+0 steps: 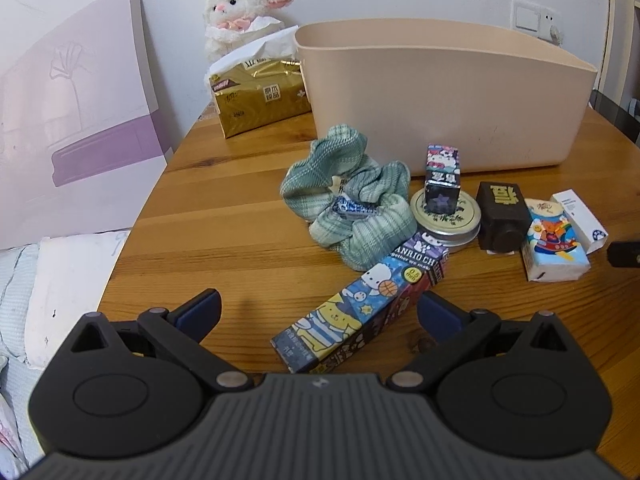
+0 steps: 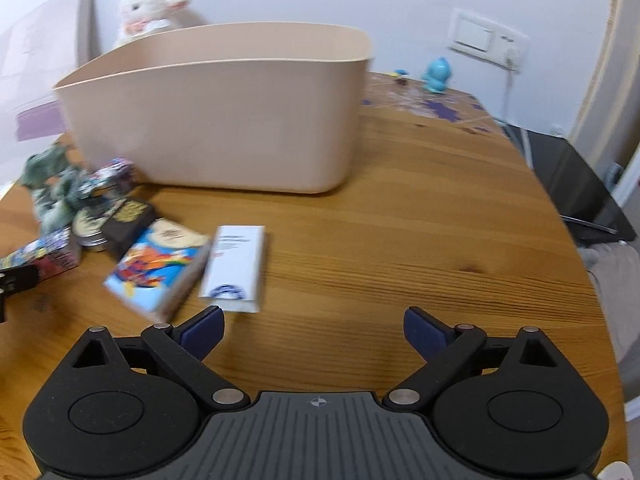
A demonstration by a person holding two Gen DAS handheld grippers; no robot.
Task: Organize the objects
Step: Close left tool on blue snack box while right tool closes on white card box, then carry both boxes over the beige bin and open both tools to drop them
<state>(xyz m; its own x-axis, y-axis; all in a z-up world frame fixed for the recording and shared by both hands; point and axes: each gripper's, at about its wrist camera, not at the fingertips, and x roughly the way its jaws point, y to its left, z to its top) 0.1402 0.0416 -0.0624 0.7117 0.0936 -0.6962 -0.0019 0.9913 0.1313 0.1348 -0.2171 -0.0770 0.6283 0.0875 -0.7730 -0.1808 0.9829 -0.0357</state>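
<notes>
A beige plastic bin [image 1: 436, 92] stands on the wooden table [image 1: 224, 224]; it also shows in the right wrist view [image 2: 224, 116]. In front of it lie a green scrunchie [image 1: 352, 196], a small cartoon box [image 1: 442, 180] on a round tin [image 1: 448, 220], a dark brown box [image 1: 500, 216], a cartoon tissue pack [image 1: 552, 244], a white box [image 1: 580, 220] and a long Sanrio box [image 1: 360, 304]. My left gripper [image 1: 320, 316] is open, with the Sanrio box between its fingers. My right gripper [image 2: 314, 332] is open and empty, just short of the white box [image 2: 236, 268] and tissue pack [image 2: 160, 268].
A gold tissue pack [image 1: 260, 96] and a white plush lamb [image 1: 240, 12] stand behind the bin at the left. A pale purple board [image 1: 76, 120] leans on the wall. A blue toy [image 2: 436, 74] sits at the table's far right. A dark chair [image 2: 580, 188] is beyond the right edge.
</notes>
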